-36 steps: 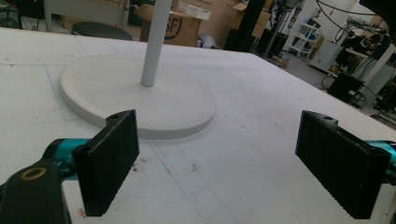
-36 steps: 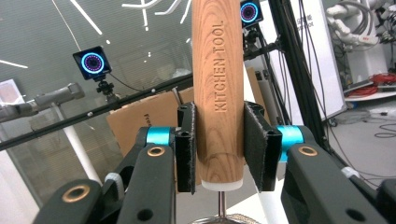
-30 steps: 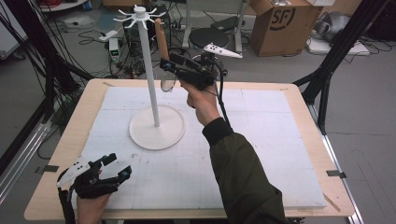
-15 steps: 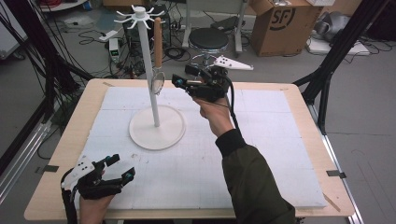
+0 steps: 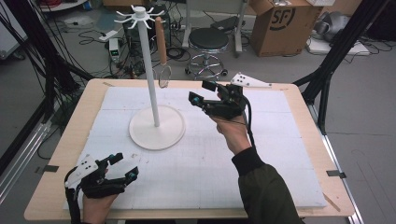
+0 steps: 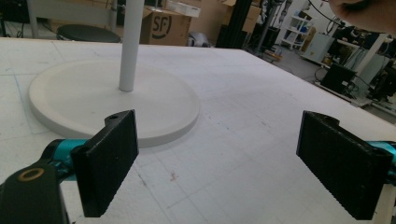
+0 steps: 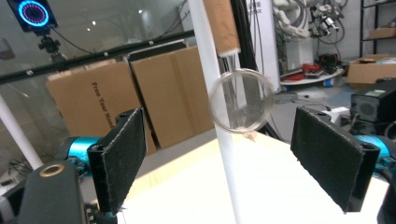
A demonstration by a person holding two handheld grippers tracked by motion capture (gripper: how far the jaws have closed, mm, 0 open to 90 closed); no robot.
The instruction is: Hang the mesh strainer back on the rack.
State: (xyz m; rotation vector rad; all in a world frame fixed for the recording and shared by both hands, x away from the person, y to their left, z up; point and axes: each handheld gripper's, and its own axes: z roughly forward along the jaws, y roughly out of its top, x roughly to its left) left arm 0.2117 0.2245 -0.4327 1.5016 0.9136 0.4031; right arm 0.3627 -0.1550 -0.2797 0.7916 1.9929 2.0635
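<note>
The right claw (image 5: 205, 92) had backed off centre-frame, jaws apart and empty, leaving the strainer (image 5: 164, 76) hanging on the stand (image 5: 150, 70); hanging looked done. Left claw (image 5: 122, 165) sat apart, lower left.

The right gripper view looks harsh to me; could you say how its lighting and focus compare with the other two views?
Right gripper view: the table is blown out white, the hanging strainer is softly blurred, and the background is dim. Left gripper view: even light, the jaws sharp, the stand base slightly soft. High view: evenly lit, soft shadows, mild overall softness.
</note>
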